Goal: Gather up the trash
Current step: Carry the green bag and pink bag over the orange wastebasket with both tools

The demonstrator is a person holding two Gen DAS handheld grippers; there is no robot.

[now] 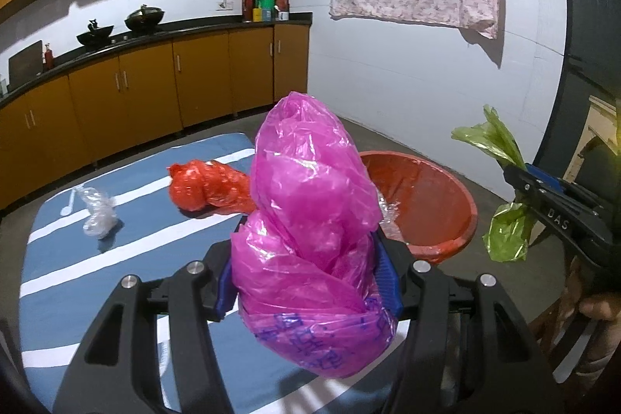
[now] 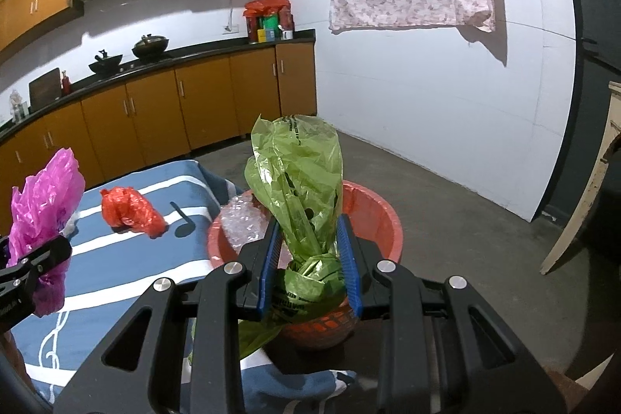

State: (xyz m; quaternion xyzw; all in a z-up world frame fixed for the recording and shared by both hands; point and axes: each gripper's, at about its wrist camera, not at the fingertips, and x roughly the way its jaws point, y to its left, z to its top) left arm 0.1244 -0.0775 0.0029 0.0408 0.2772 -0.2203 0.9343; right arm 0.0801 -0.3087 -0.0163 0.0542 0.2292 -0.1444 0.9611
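A: How many bags are shown, and where?

B: Four are counted. One pink bag is pinched in the left gripper, above the striped blue tabletop. One green bag is pinched in the right gripper, over the red basin. One red bag and one clear bag are seen lying apart on the tabletop.

A: And in the basin?

B: One piece of clear wrap is seen inside. One white spoon is seen beside the clear bag.
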